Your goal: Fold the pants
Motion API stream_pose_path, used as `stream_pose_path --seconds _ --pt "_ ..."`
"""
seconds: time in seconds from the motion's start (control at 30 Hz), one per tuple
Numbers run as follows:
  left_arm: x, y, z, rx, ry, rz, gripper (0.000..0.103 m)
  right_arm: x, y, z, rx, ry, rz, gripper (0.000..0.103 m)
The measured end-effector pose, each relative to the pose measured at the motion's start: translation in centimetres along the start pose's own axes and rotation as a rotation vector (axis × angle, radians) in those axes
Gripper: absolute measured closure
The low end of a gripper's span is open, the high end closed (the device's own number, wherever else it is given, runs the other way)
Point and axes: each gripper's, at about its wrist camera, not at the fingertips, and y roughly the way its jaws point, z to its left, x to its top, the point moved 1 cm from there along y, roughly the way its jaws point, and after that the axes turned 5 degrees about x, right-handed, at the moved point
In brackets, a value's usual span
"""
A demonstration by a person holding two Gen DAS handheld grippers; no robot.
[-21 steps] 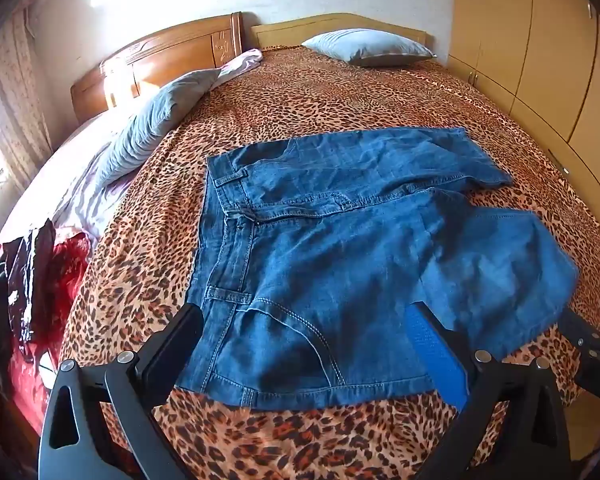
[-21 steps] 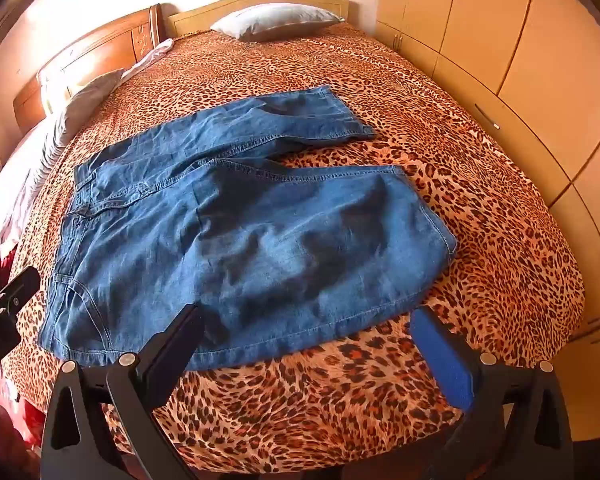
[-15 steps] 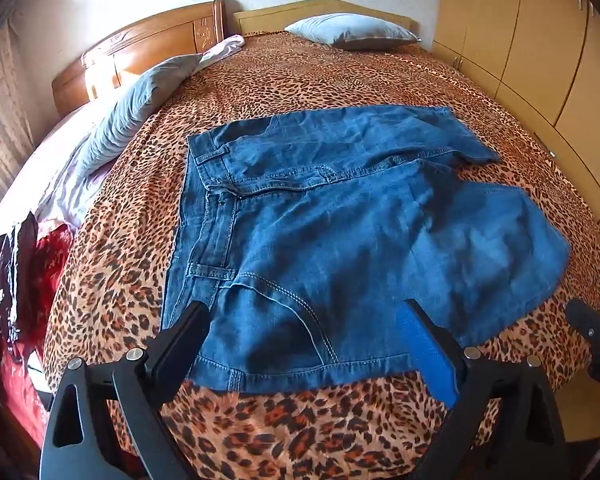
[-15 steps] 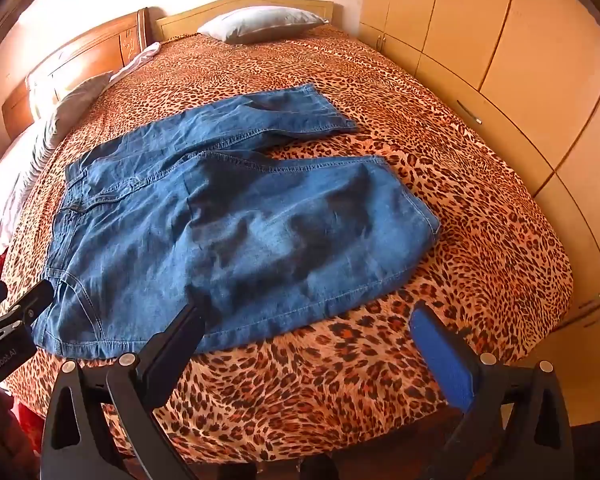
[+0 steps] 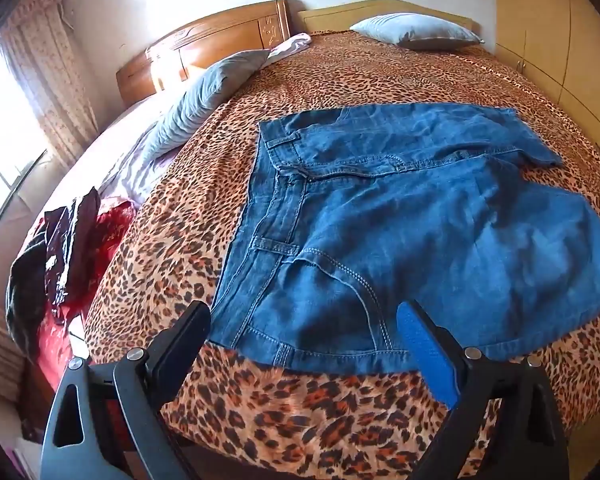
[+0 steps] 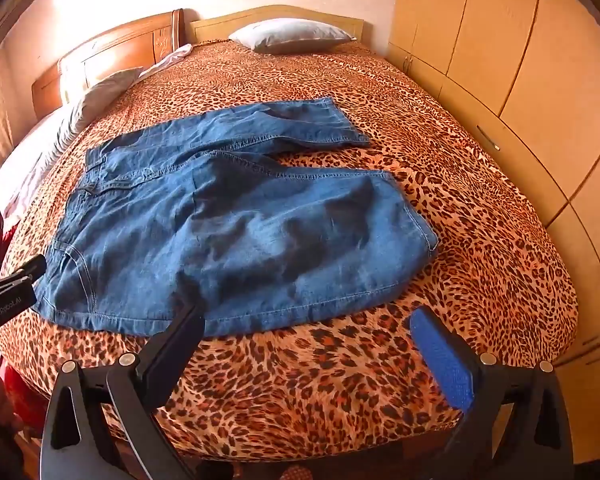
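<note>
While both hand-held grippers gape empty, pants (image 5: 400,232) lie on bedspread (image 6: 340,380).

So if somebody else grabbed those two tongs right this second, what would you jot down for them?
Left tongs: open, holding nothing, hovering over the waistband corner of the jeans at the near edge of the bed.
Right tongs: open, holding nothing, over the bedspread just short of the near trouser leg.
Jeans: lying flat on the bed, waistband to the left, legs pointing right and spread apart; the far leg angles away.
Done: jeans laid out, no fold visible.
Left: probably bring one leg over the other, then fold lengthwise into a bundle.
</note>
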Motion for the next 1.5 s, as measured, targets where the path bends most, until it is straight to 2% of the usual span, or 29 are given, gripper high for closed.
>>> stream_pose_path --seconds 0.27,0.63,1.0,1.5 --pt "-3.3 -0.6 1.4 0.025 0.015 0.016 0.008 -3.1 -0.6 -0.9 0.015 -0.063 -0.012 0.0" --pt "-4.1 -0.7 1.0 0.105 0.012 -0.011 0.008 -4.5 -1.3 -2.5 0.044 -0.013 -0.005 0.0" --pt "-5.1 -2.1 -0.3 0.114 0.016 -0.037 0.008 -5.4 -2.0 -2.8 0.044 -0.017 -0.009 0.0" --pt "-4.9 -2.0 -1.0 0.091 0.007 -0.015 0.008 -5.3 -1.9 -3.2 0.028 -0.019 0.002 0.0"
